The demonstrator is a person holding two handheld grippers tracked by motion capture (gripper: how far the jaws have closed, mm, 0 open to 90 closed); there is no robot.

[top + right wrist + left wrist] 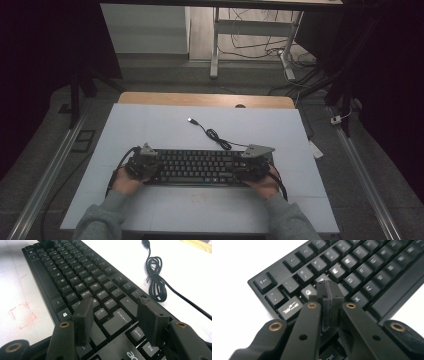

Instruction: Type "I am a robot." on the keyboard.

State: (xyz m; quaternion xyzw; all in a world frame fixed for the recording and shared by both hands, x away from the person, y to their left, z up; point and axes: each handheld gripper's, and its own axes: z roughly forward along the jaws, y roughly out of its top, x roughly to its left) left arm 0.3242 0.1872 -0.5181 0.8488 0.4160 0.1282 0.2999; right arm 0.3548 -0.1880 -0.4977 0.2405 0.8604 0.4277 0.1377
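A black plastic full-size keyboard (200, 167) lies flat on the white sheet-covered table (165, 130), near the person's edge and roughly centred side to side. Its black cable (216, 136) runs away from the rear edge in a loose bundle and ends in a USB plug lying on the sheet.

The left gripper (141, 164) is positioned over the left end of the keyboard. In the left gripper view its jaws are pressed fully together with nothing between them, and the joined tips (329, 291) sit over the letter keys beside Q; contact with the keys cannot be confirmed.

The right gripper (252, 166) is positioned over the right end. In the right gripper view its jaws stand wide apart (116, 315), straddling the Enter key region and holding nothing.
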